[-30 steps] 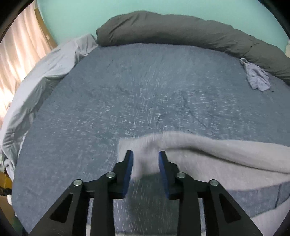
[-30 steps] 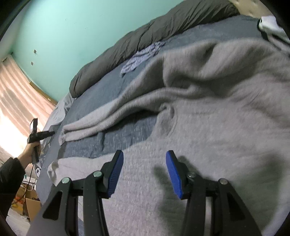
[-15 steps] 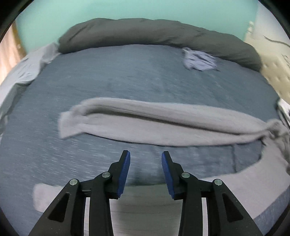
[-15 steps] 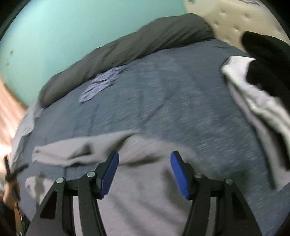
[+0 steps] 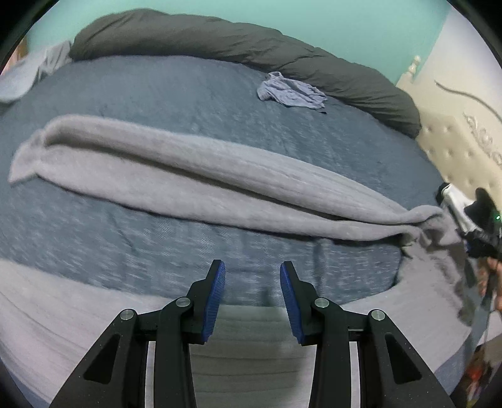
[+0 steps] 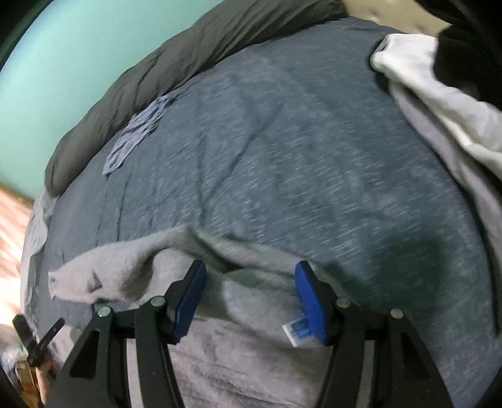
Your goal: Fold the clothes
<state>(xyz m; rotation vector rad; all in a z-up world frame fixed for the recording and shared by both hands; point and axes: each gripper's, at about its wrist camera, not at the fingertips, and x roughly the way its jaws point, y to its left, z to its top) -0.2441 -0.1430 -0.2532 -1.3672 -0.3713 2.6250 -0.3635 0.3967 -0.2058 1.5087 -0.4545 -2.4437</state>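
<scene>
- We find no brand or writing that can be read; a small white and blue tag sits at the neck of the grey sweater, its print too blurred to make out
- We count one grey sweater, spread across the blue-grey bed cover; one sleeve lies stretched in a long band across the left wrist view, and the body of the garment lies under our left tool
- We count one small crumpled light blue garment, well apart from the sweater, just beside the dark grey rolled duvet at the far edge of the bed
- We count one pale grey and white pile of cloth at the right edge of the right wrist view, with a black piece on top of it
- Our left tool is released, its two blue pads apart, with nothing between them; behind the gap we see bed cover and the sweater's edge
- Our right tool is also released, its blue pads wide apart on either side of the sweater's neck opening; we cannot tell whether they touch the fabric
- In the left wrist view our right tool shows at the far right edge beside the sweater's shoulder, held by a hand
- A pale tufted headboard stands at the right, and a turquoise wall behind the bed
</scene>
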